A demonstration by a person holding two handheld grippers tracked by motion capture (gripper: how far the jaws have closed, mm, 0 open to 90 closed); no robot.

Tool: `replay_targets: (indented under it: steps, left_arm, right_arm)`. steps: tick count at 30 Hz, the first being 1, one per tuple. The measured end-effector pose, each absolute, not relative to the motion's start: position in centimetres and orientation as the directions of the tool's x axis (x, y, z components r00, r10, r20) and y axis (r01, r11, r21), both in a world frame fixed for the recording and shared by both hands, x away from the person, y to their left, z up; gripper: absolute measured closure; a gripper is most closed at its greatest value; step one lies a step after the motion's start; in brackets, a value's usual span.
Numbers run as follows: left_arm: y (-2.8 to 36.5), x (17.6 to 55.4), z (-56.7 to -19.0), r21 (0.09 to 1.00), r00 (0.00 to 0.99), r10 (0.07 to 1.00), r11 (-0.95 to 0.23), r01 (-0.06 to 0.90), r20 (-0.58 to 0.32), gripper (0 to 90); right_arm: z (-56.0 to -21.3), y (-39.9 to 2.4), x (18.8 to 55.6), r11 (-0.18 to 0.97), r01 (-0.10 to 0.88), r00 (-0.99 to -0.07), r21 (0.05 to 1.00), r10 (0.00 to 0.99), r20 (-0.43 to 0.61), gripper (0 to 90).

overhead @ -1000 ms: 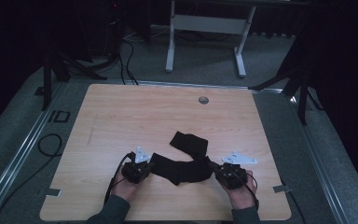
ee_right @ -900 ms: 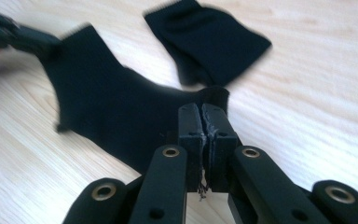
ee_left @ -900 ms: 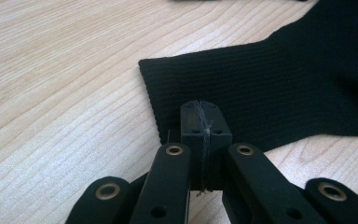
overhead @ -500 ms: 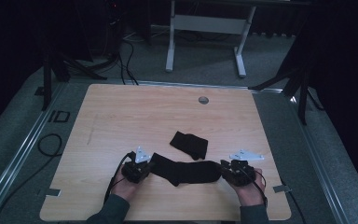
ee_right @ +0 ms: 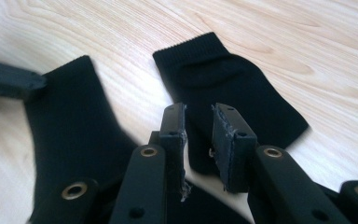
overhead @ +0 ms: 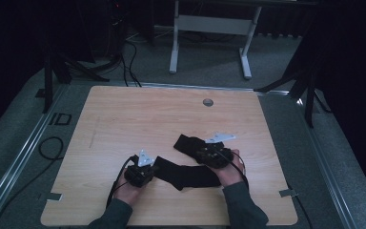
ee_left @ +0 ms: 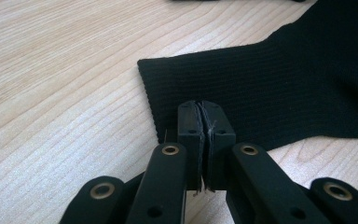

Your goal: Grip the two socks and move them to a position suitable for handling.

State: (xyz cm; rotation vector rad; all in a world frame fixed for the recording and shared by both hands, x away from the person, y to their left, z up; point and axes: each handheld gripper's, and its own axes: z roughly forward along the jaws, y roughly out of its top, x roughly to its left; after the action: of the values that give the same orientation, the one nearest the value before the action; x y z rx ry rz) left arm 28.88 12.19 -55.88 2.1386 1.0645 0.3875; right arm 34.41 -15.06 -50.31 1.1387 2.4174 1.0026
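Note:
Two black socks lie on the wooden table [overhead: 124, 119]. The longer sock [overhead: 188, 175] stretches across the near part of the table, its ribbed cuff [ee_left: 261, 88] pointing left. My left gripper [overhead: 152, 169] [ee_left: 200, 111] is shut on that cuff's edge, low on the table. The shorter sock [overhead: 187, 143] [ee_right: 228, 88] lies flat just beyond it. My right gripper [overhead: 202, 152] [ee_right: 199, 114] hovers over the shorter sock's near end, jaws open with nothing between them. In the right gripper view the longer sock [ee_right: 70, 130] runs off to the left.
A round grommet hole [overhead: 208, 102] sits near the table's far edge. Cables [overhead: 52, 143] lie on the floor at the left, and a white desk frame [overhead: 209, 28] stands behind the table. Bare wood spreads across the far and left parts of the table.
My right gripper has left the longer sock's right end and moved forward and left over the shorter sock, now open. The left gripper has stayed on the cuff.

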Motion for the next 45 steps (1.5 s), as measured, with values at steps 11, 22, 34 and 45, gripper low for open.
replay_targets:
  steps: [11, 22, 34, 45]
  left_arm:
    - [12.2, 28.9, -55.9, 0.706, 0.617, 0.786, -0.411, 0.576, -0.046, 87.7]
    - [12.2, 28.9, -55.9, 0.706, 0.622, 0.782, -0.418, 0.572, -0.04, 87.2]
    - [12.2, 28.9, -55.9, 0.705, 0.622, 0.782, -0.417, 0.573, -0.043, 87.1]
    - [12.1, 28.9, -55.9, 0.707, 0.62, 0.784, -0.415, 0.572, -0.042, 87.2]
  right_arm:
    - [-51.5, -10.1, 39.1, 0.479, 0.606, -0.639, 0.635, 0.768, 0.031, 62.6]
    - [-53.4, -8.3, 41.9, 0.455, 0.721, -0.575, 0.523, 0.814, 0.084, 57.6]
    - [-53.3, -8.2, 42.0, 0.435, 0.744, -0.569, 0.507, 0.811, 0.138, 87.1]
    - [-50.6, -9.6, 41.1, 0.411, 0.712, -0.604, 0.569, 0.772, 0.198, 87.7]
